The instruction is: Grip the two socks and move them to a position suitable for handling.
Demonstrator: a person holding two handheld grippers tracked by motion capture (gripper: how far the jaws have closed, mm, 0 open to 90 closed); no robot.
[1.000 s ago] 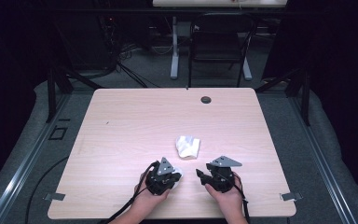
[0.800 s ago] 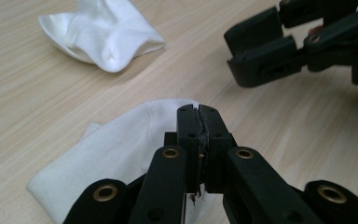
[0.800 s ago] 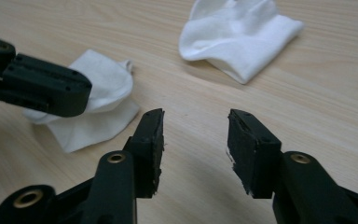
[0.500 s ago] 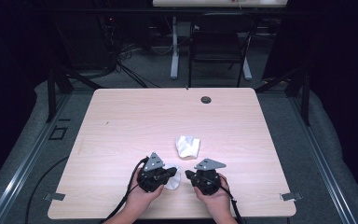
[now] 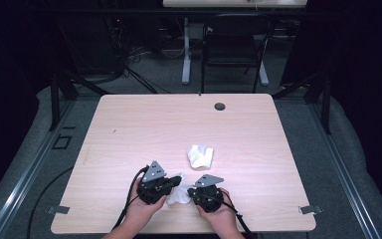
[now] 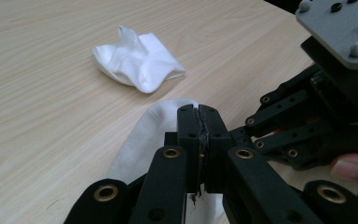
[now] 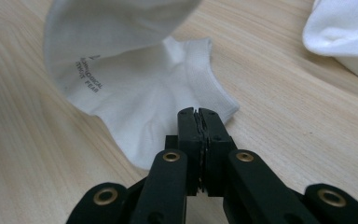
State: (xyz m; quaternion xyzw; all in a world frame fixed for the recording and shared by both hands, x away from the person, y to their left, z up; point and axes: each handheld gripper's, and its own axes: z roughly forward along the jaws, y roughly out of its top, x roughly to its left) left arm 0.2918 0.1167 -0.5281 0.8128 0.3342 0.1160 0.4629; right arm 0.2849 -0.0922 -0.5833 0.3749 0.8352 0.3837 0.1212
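Observation:
A white sock [image 5: 178,193] is stretched between my two grippers near the table's front edge. My left gripper [image 5: 171,185] is shut on one part of it; in the left gripper view the jaws [image 6: 200,113] meet, with the sock [image 6: 142,140] draped beneath them. From the other side my right gripper [image 5: 191,192] is shut on the sock's edge [image 7: 135,93], and its jaws [image 7: 199,114] are pressed together. That sock has small printed letters and its upper part is lifted. A second white sock [image 5: 200,156], crumpled, lies on the table just beyond both grippers [image 6: 137,63] [image 7: 340,32].
The light wooden table [image 5: 129,129] has a dark round cable hole [image 5: 220,106] near its far edge. A black chair [image 5: 234,45] and a table leg stand beyond it. Cables trail from both grippers over the front edge.
Both hands have shifted to the left and come closer together. The right gripper's jaws have closed, and a sock now shows pulled between the two grippers.

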